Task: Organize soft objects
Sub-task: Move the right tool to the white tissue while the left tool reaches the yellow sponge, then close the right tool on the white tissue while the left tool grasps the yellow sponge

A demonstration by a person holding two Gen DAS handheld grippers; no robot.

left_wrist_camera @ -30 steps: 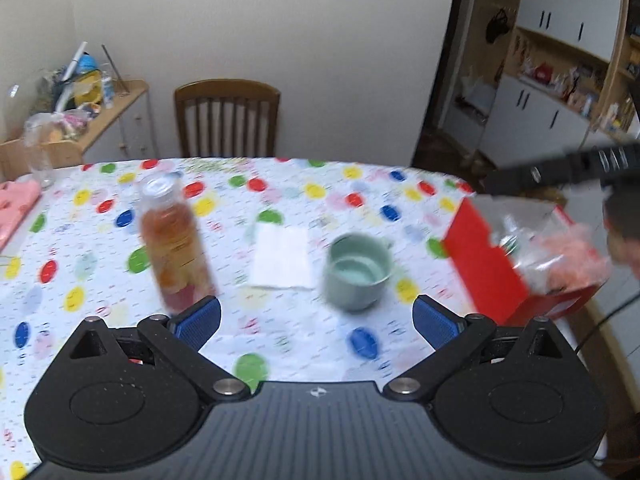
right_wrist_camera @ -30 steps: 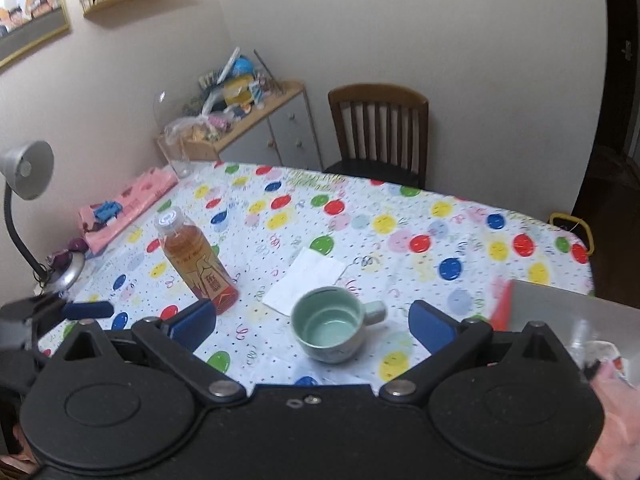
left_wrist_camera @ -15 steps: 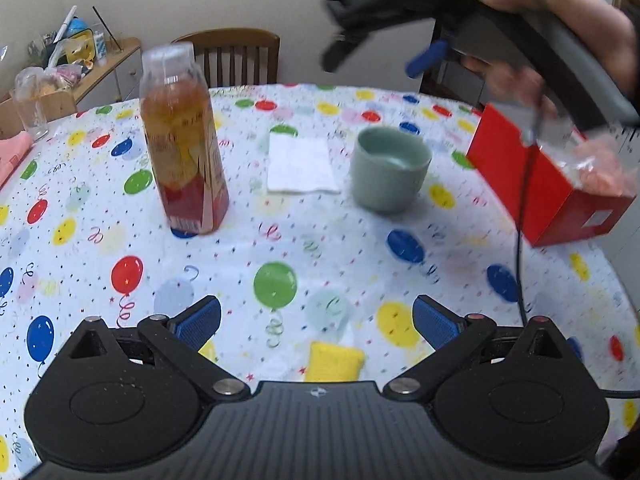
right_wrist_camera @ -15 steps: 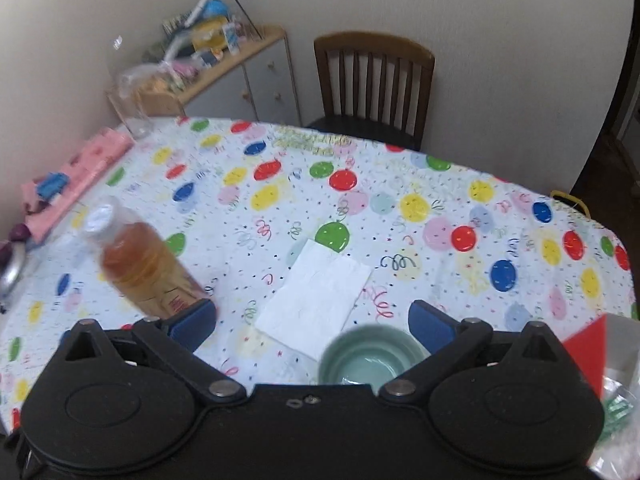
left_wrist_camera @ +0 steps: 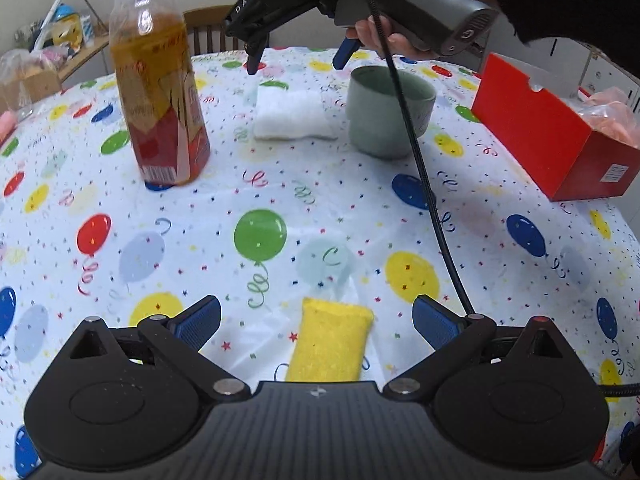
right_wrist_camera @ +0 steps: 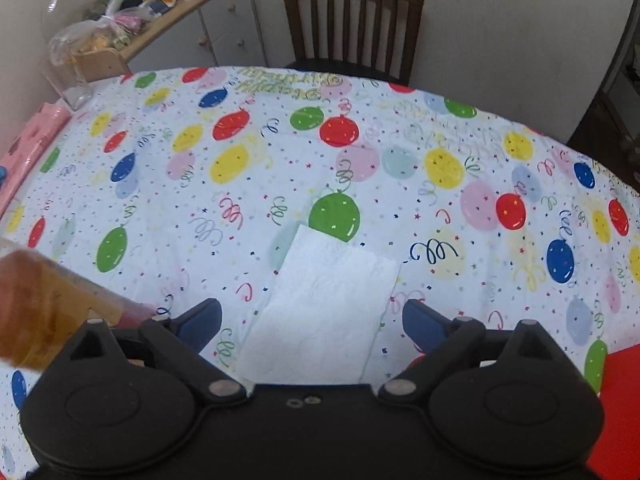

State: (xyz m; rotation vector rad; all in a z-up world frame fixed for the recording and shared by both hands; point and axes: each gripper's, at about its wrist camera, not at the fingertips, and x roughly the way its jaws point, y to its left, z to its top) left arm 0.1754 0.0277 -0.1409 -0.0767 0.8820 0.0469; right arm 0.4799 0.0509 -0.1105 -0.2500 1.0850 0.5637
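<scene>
Between my left tool's (left_wrist_camera: 316, 322) wide-open jaws: one yellow sponge (left_wrist_camera: 329, 345), flat on the balloon-print surface (left_wrist_camera: 260, 236), touched by neither pad. At 12 o'clock beyond it: one white folded napkin (left_wrist_camera: 291, 113), with my right tool (left_wrist_camera: 297, 59) above it, jaws wide, lately narrowed a little, gripping nothing. At 11 o'clock: one tea bottle (left_wrist_camera: 158, 92), upright. At 1 o'clock: one green cup (left_wrist_camera: 388, 114). At 2 o'clock: one red box (left_wrist_camera: 548, 136) holding pink soft goods.
</scene>
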